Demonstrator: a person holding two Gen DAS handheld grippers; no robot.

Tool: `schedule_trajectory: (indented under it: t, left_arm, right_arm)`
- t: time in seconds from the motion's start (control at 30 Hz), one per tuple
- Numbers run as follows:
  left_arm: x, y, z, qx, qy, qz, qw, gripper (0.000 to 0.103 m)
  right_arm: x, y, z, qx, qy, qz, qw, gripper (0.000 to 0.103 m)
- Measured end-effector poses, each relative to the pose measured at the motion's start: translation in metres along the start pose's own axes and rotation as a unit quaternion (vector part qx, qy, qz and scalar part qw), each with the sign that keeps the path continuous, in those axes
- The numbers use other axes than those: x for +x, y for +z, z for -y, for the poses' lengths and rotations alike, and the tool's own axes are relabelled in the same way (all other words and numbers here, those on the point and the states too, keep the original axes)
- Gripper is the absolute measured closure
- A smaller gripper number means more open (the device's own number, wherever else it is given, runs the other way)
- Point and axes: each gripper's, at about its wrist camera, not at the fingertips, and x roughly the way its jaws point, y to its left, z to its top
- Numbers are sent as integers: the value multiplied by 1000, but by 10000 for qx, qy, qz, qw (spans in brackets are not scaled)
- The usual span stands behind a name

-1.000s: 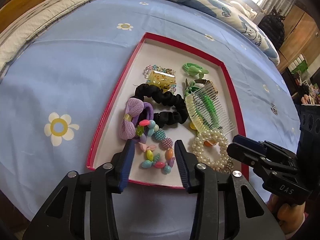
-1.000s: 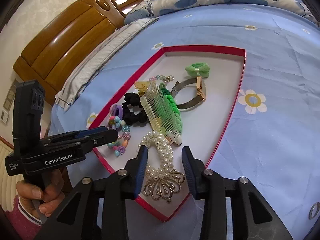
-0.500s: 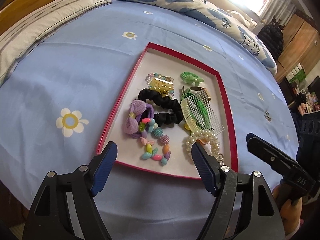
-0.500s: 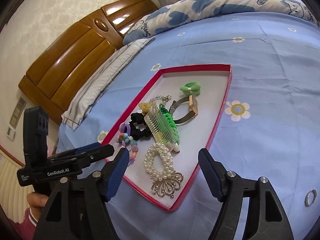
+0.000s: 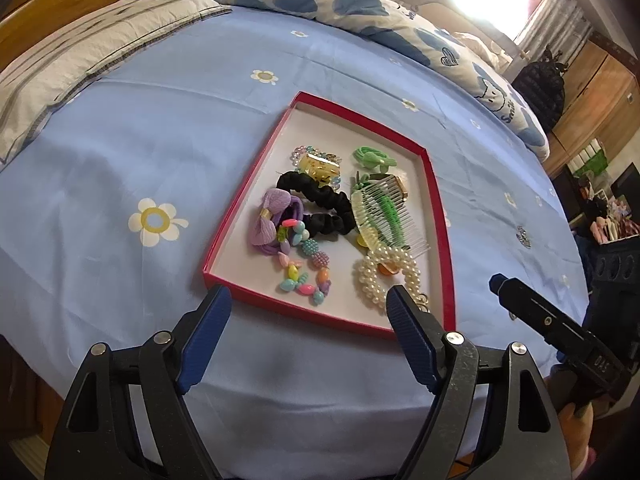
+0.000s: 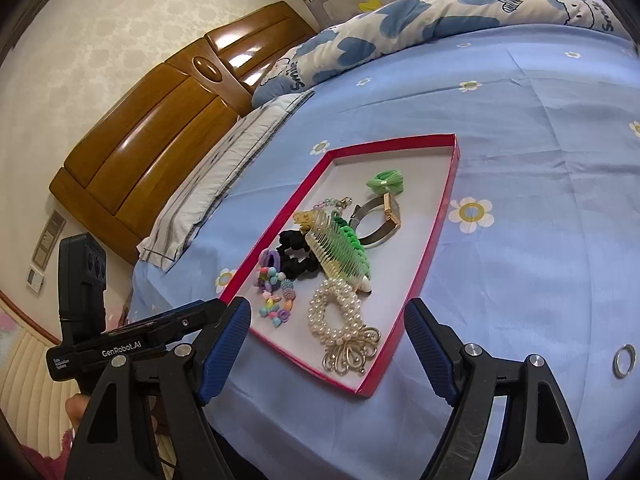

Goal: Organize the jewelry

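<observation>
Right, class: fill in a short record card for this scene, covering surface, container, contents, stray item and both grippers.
surface: blue flowered bedsheet
container: red-rimmed tray
contents: pearl bracelet, comb, black scrunchie, bead bracelet, green bow
stray item: ring on the sheet, outside tray
left gripper: jaws open, empty
right gripper: jaws open, empty
</observation>
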Motion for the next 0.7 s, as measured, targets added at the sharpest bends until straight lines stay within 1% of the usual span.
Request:
schedule_trajectory:
  t: [0.1, 0.2, 0.33, 0.43, 0.5, 0.53, 0.57, 0.6, 0.67, 0.7]
  left_arm:
    - [-7, -4, 1, -56, -6, 58, 10000, 17]
    - [-13, -10, 2, -63, 62, 93, 9999, 16]
    - [-26, -21, 7, 67, 303, 243, 9992, 16]
    - [-40, -25, 16, 312, 523, 453, 9971, 16]
    - [-52, -27, 23, 487, 604, 631, 9950, 16]
    - [-59, -27, 26, 568, 611, 708, 9940, 16]
    - [-66, -26, 30, 653, 607, 789, 9929, 13]
    - [-73, -24, 34, 731, 618, 856, 9917, 9]
    - [-89, -21, 40, 816, 678, 1030, 9890, 3]
    - [-95, -20, 42, 837, 699, 1106, 9879, 0]
  right_arm:
    - [-4, -4, -1, 14, 21, 21, 10000, 22]
    - [-10, -9, -1, 65, 69, 71, 9999, 19]
    - [-19, -17, -2, 122, 115, 163, 9997, 17]
    - [-31, -22, -8, -82, -48, 288, 9995, 17]
    - [-40, -22, -14, -269, -185, 394, 9987, 17]
    - [-48, -22, -20, -414, -318, 491, 9974, 17]
    - [-54, -20, -24, -531, -433, 569, 9960, 17]
    - [-59, -20, -26, -619, -488, 620, 9950, 17]
    - [-75, -15, -37, -860, -614, 764, 9915, 13]
    - [-82, -12, -40, -912, -643, 828, 9903, 9]
